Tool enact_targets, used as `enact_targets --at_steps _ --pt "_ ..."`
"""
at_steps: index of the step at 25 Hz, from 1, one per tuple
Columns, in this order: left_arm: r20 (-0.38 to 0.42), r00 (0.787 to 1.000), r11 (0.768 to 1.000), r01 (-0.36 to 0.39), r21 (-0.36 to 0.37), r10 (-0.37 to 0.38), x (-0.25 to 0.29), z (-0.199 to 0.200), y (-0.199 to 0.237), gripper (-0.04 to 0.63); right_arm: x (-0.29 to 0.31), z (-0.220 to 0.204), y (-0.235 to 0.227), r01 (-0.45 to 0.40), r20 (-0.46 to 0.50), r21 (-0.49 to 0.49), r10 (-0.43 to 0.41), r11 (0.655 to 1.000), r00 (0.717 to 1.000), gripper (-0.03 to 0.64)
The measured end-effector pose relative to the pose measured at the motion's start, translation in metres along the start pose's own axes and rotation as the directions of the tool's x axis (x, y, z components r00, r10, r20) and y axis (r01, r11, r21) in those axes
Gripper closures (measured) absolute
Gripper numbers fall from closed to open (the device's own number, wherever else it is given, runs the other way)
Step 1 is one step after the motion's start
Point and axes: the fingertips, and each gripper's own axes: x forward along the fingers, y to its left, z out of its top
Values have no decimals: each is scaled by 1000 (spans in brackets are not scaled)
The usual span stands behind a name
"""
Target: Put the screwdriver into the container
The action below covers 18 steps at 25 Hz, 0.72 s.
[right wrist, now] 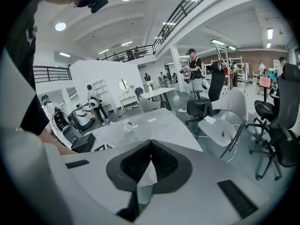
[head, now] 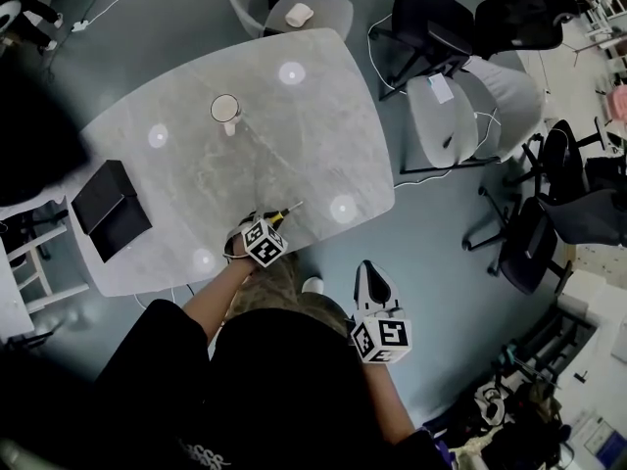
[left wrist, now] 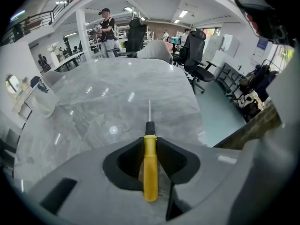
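- An open office with a blue-grey floor; a pale marbled table [head: 294, 155] fills the middle, with a grey chair [head: 446, 116] and black chairs around it.
- The left gripper [head: 251, 223] is at the table's near edge, pointing steeply down at the top.
- Its jaws are partly closed, and their black pads press both sides of the yellow handle of the screwdriver [left wrist: 150, 172].
- In the left gripper view the handle runs straight along the gap between the jaws. The black collar and thin metal shaft stick out past the jaw tips, pointing across the table.
- In the head view the screwdriver [head: 285, 212] shows just beyond the left gripper's marker cube, slanting up and to the right.
- Whether the shaft touches the table or sits just above it is hard to tell.
- The cup [head: 225, 109] stands upright on the table, well ahead of the left gripper and slightly to its left. In that gripper's view the cup [left wrist: 42, 100] sits far off to the left.
- A black box [head: 110, 209] lies at the table's left edge, well to the left of the left gripper.
- The right gripper [head: 368, 274] hangs off the table, over the floor, beside the person's body.
- The right gripper [right wrist: 150, 145] has its jaw tips together, with nothing between them.
- From the right gripper's view, the table and cup [right wrist: 126, 124] lie ahead and to the left.
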Motion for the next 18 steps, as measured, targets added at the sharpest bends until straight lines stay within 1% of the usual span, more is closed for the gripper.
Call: enact_targets --at_steps 3,6,11,18 --pt "-9 1000 1000 4 -9 -5 -2 -3 0 503 -8 -3 -3 2 9 3 -2 1000 1000 605" --pt "-4 1000 999 -9 -45 9 -8 -7 -4 504 -19 -8 -7 2 22 6 -2 1000 1000 606" --pt "19 998 991 -65 -115 67 -25 -17 -18 506 -44 -15 -14 -17 64 2 17 1000 998 606" --pt "82 983 964 -144 -223 166 -67 -30 -52 506 -88 -26 -12 -71 123 -45 76 996 990 606"
